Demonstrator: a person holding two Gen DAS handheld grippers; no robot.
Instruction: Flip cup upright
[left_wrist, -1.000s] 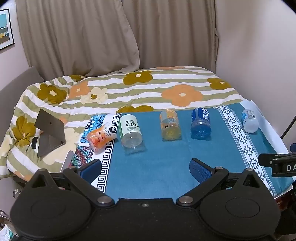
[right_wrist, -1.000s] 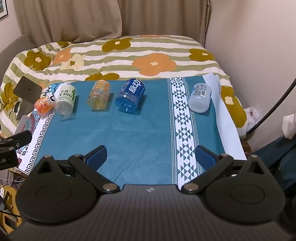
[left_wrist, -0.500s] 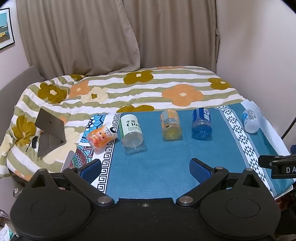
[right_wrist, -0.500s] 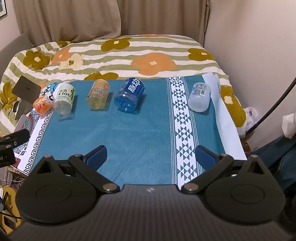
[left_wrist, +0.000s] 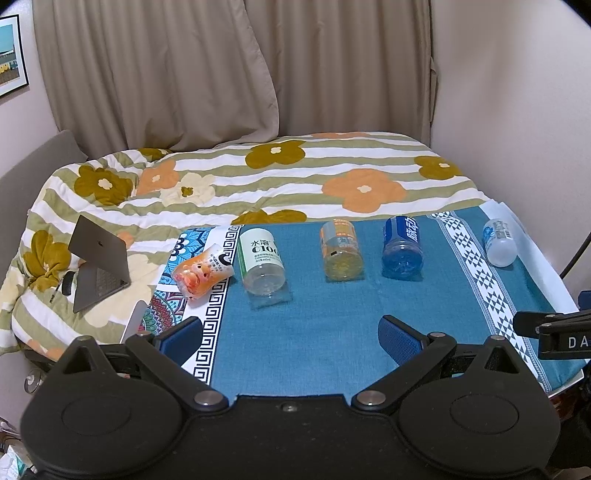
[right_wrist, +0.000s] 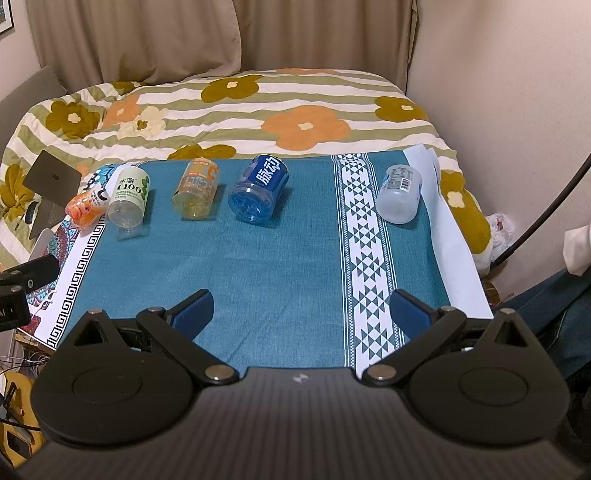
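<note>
Several cut-bottle cups lie on their sides in a row on a blue cloth (left_wrist: 332, 325): an orange pig-print cup (left_wrist: 201, 272) (right_wrist: 85, 206), a white C100 cup (left_wrist: 261, 258) (right_wrist: 129, 197), an orange cup (left_wrist: 341, 249) (right_wrist: 196, 188), a blue cup (left_wrist: 402, 242) (right_wrist: 260, 188) and a clear white cup (left_wrist: 499, 242) (right_wrist: 399, 194). My left gripper (left_wrist: 291, 336) is open and empty near the table's front. My right gripper (right_wrist: 301, 312) is open and empty, also near the front.
A bed with a flowered striped quilt (left_wrist: 295, 177) lies behind the table. An open laptop (left_wrist: 98, 258) sits on it at the left. Curtains (left_wrist: 221, 74) hang behind. A wall (right_wrist: 517, 92) stands at the right.
Both grippers have drifted slightly, so the cups sit a little lower in the left view and higher in the right view. No cup has moved.
</note>
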